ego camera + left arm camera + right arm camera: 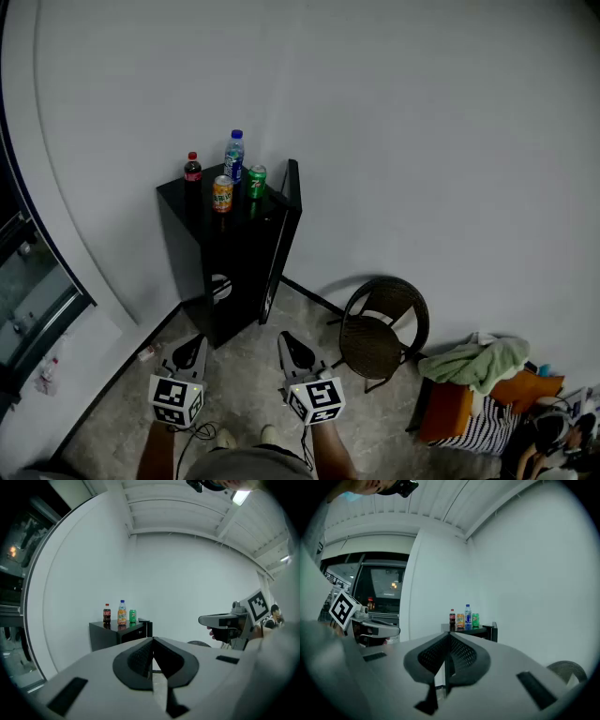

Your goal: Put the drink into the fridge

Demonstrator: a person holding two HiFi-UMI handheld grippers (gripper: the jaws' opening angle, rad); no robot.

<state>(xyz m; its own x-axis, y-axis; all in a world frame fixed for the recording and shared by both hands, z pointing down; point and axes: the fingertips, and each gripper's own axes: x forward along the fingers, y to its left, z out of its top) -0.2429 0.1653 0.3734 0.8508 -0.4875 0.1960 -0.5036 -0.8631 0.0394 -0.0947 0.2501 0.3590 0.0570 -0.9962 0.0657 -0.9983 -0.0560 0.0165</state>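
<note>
Side by side above the pale speckled floor [246, 377], my left tool [191, 351] and right tool [292, 349] hang clenched, jaws pressed together on nothing; to their right stands a round dark wicker chair [380, 328]; ahead, in the corner of the white wall [422, 141], sits the black box-shaped fridge [234, 253], its door [284, 225] ajar; the drinks stand on its top, well apart from both tools: an orange can [222, 194] in front, a green can [257, 182] beside it, a red-capped dark cola bottle [192, 169] and a clear blue-labelled bottle [233, 157] behind.
</note>
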